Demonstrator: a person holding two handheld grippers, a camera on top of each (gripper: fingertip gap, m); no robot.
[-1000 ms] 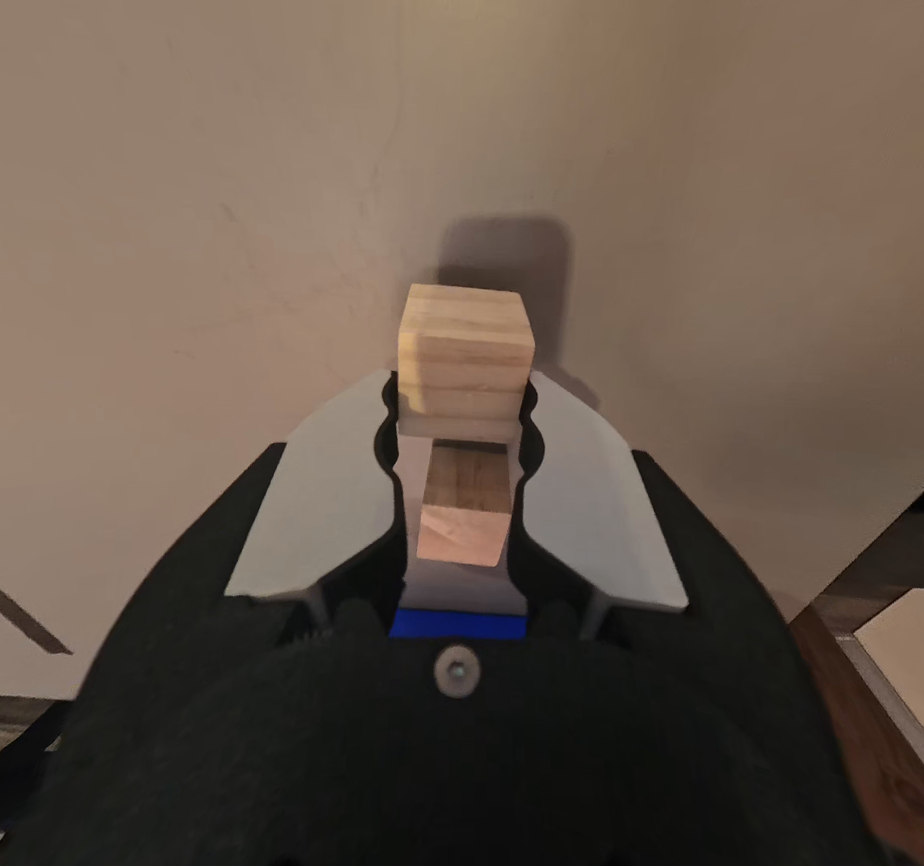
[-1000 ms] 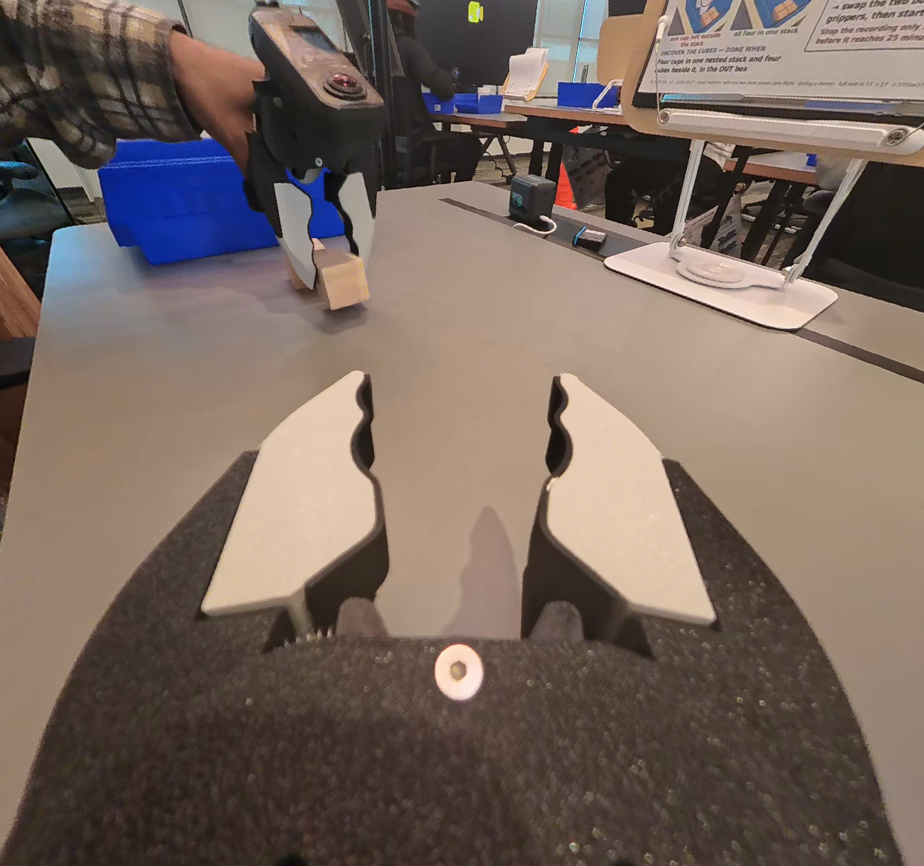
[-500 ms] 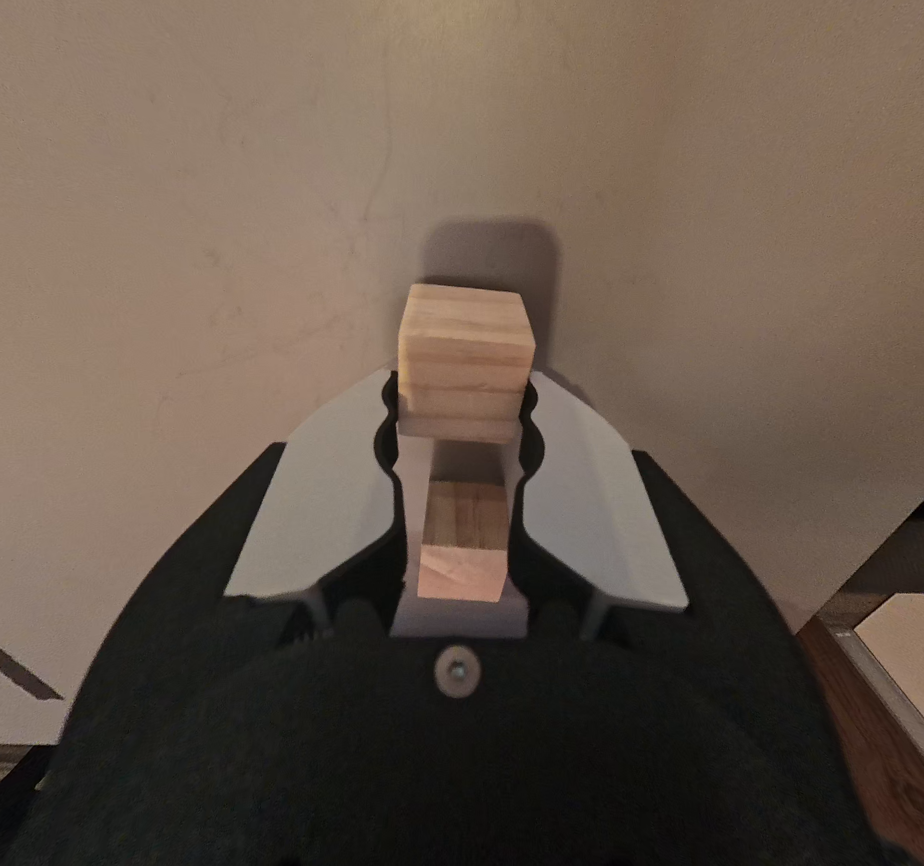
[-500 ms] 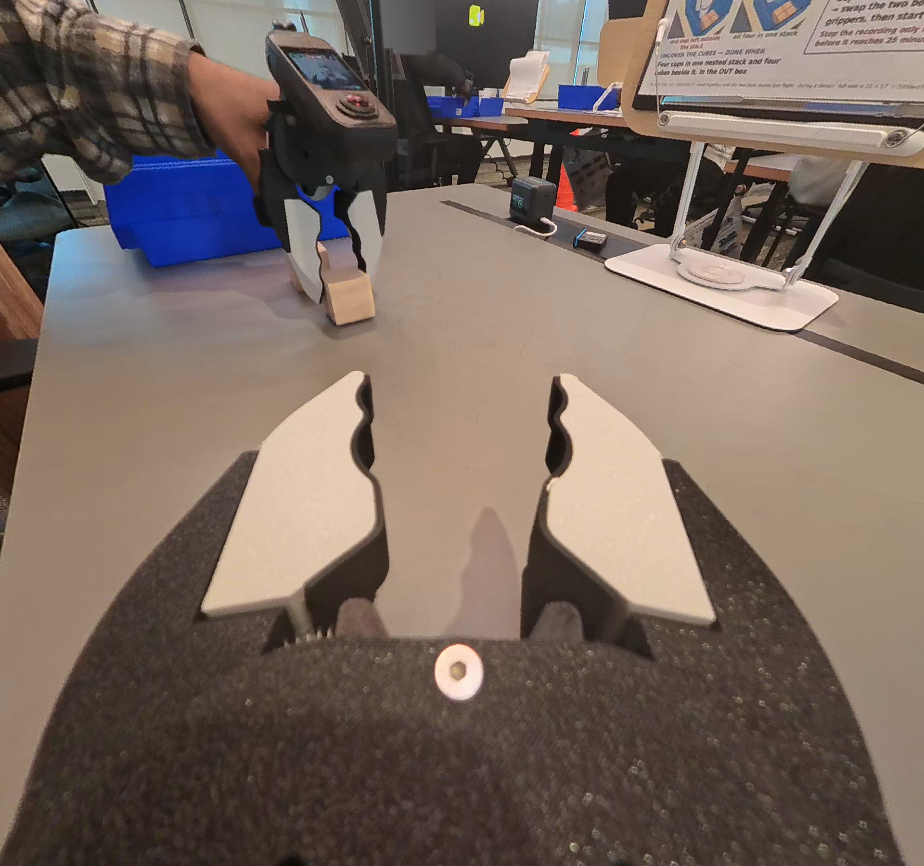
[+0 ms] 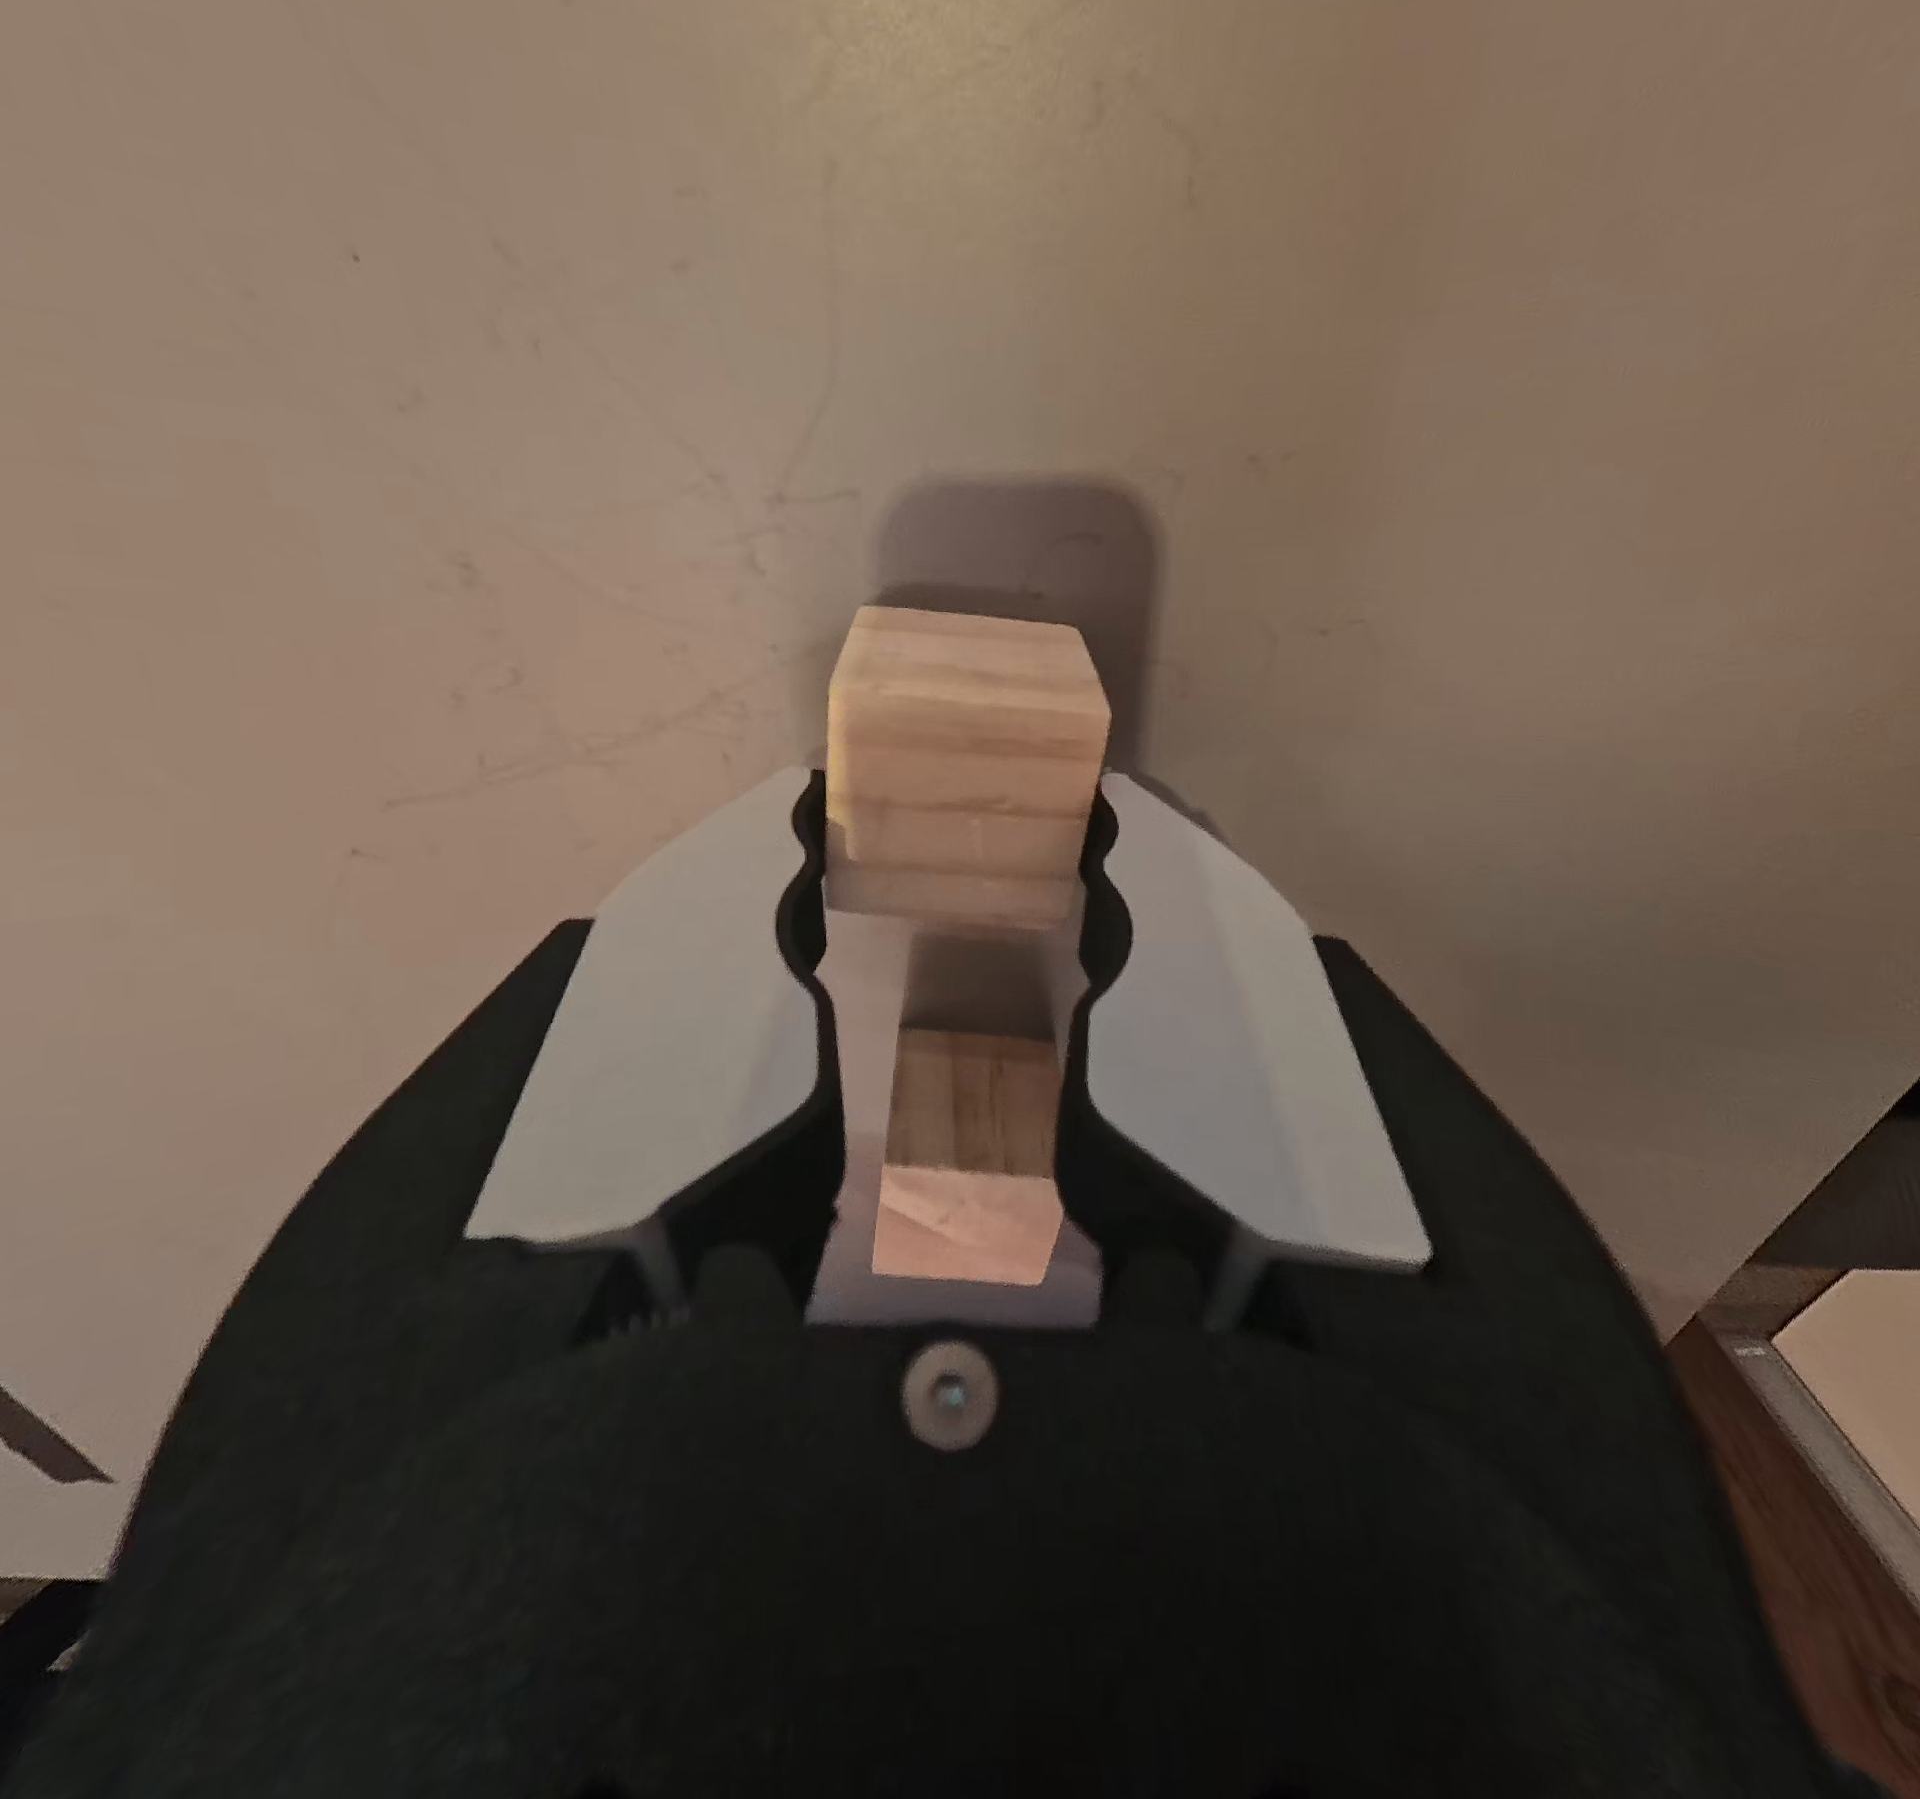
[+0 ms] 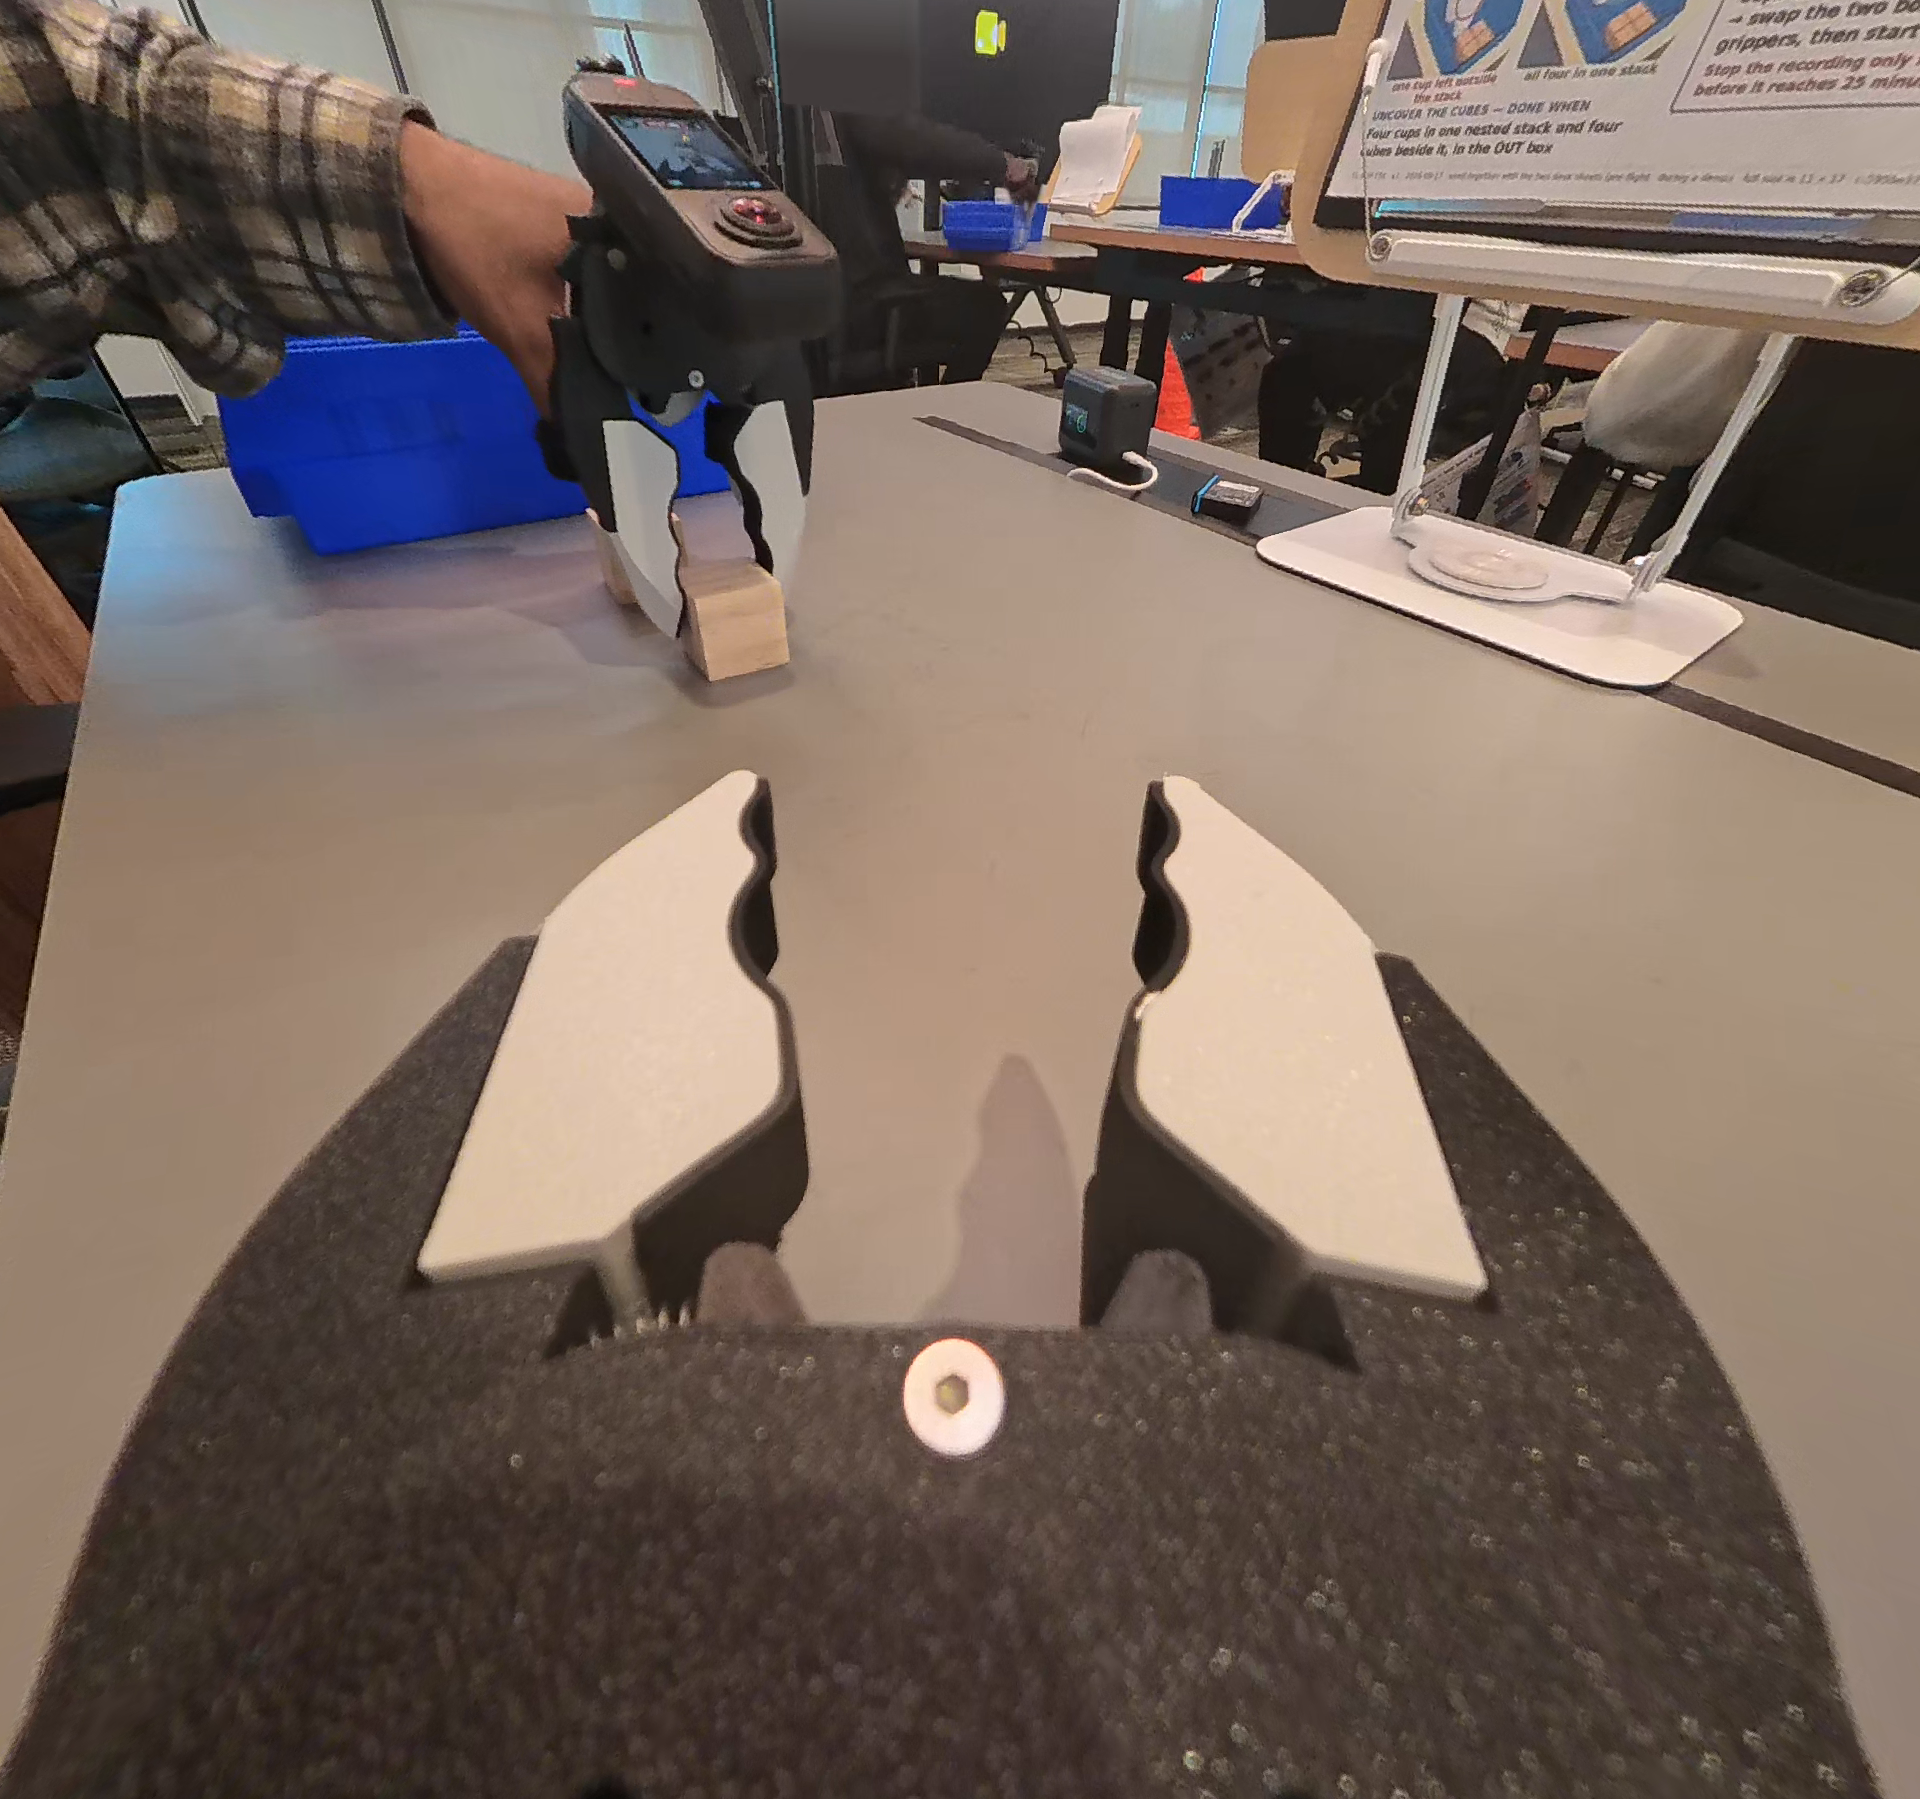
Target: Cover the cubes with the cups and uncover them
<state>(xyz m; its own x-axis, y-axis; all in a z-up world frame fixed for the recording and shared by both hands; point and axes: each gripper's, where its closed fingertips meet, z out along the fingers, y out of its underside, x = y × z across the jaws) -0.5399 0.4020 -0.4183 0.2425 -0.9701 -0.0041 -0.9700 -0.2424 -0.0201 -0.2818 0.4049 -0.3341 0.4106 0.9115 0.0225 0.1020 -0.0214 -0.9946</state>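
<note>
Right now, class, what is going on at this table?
A person holds a gripper in each hand. The left gripper grips a wooden cube that sits on the grey table, with a second cube just behind it. The right gripper hovers open and empty. No cups are in view.

Dim warm left wrist view, bright even right wrist view.
Left view underexposed, orange-brown cast; hard rounded shadow behind wooden cube (image 5: 968, 741) on desk (image 5: 520, 399), black tool (image 5: 961, 830) body nearly featureless, slight softness at lower edges. Right view daylit from windows (image 6: 468, 14) at back, mild glare there; soft shadows under left tool (image 6: 717, 544) and between right tool (image 6: 958, 876) fingers; strong wide-angle bending at borders, sharp centre, background slightly soft.
</note>
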